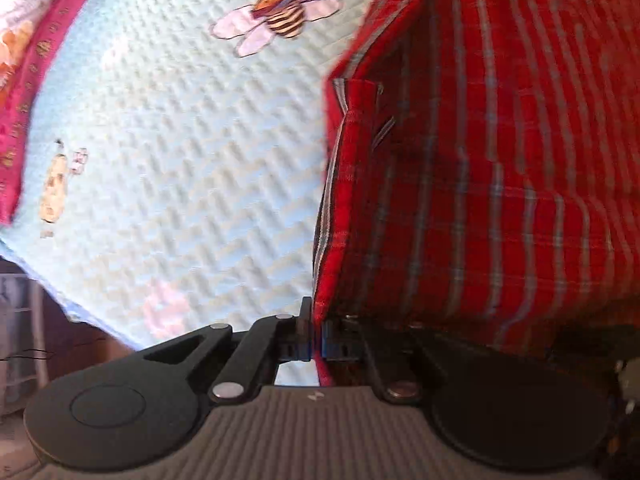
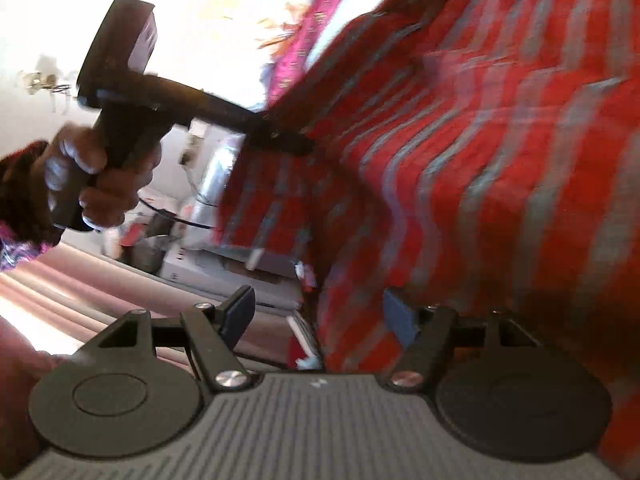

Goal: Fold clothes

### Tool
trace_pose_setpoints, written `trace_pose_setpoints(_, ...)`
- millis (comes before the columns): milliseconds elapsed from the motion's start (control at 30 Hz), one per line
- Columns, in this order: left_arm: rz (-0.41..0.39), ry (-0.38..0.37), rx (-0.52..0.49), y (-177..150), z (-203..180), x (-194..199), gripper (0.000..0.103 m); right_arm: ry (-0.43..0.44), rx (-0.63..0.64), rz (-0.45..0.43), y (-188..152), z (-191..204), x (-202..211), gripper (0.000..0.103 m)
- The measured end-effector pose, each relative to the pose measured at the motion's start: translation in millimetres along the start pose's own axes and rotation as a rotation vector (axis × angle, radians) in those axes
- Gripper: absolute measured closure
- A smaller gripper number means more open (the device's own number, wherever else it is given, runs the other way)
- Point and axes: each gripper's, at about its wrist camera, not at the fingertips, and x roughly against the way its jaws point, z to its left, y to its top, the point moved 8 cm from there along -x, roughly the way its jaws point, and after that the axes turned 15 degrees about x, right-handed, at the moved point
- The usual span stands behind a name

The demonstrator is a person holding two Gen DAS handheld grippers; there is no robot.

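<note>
Red plaid shirt (image 1: 500, 180) is showing thin, slubby woven cotton; the bedspread (image 1: 180, 160) is looking quilted and matt; the tongs (image 1: 316, 340) are showing matt black plastic.

Pale blue quilted bedspread (image 1: 168, 168) with bee print (image 1: 280, 12), pink patterned border (image 1: 36, 80) along its left edge. Below bedspread's corner, dark floor, white rack (image 1: 20, 320). Bright daylight, washed-out wall (image 2: 48, 8), blurred clutter (image 2: 208, 240) beyond.

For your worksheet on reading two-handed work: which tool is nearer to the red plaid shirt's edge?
Left. The left tool is shut on the red plaid shirt at its edge; the right tool stands open, one pad against the cloth, not gripping it.
</note>
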Motion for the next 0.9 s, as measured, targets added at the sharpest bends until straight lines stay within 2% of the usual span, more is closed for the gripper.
trace_pose_setpoints(100,-0.025,0.076,-0.005,15,6,-3,0.1,0.059,0.008,0.03,3,12,-43,0.031)
trace_pose_setpoints(233,-0.041,0.166,-0.007,24,14,-17,0.1,0.147,-0.097,0.047,14,15,-67,0.031)
trace_pose_setpoints(333,-0.041,0.113,0.1,32,23,-12,0.098,0.152,-0.151,0.023,14,15,-24,0.031)
trace_pose_setpoints(433,-0.061,-0.078,0.343,40,37,9,0.095,0.13,-0.217,-0.04,13,3,32,0.031)
trace_pose_setpoints(533,-0.085,-0.21,0.577,53,51,23,0.094,0.087,-0.301,-0.131,11,-13,94,0.03)
trace_pose_setpoints(600,-0.147,-0.242,0.51,68,22,33,0.094,0.014,-0.321,-0.204,17,-28,138,0.028)
trace_pose_setpoints(667,-0.207,-0.275,0.435,83,-8,44,0.094,-0.115,-0.297,-0.253,26,-42,174,0.024)
trace_pose_setpoints(767,-0.259,-0.375,0.191,95,-89,61,0.088,-0.29,-0.258,-0.304,34,-59,226,0.023)
trace_pose_setpoints(867,-0.274,-0.477,0.008,98,-163,67,0.074,-0.459,-0.302,-0.442,28,-74,289,0.023)
trace_pose_setpoints(900,-0.257,-0.5,-0.026,93,-180,66,0.072,-0.528,-0.335,-0.491,20,-75,313,0.024)
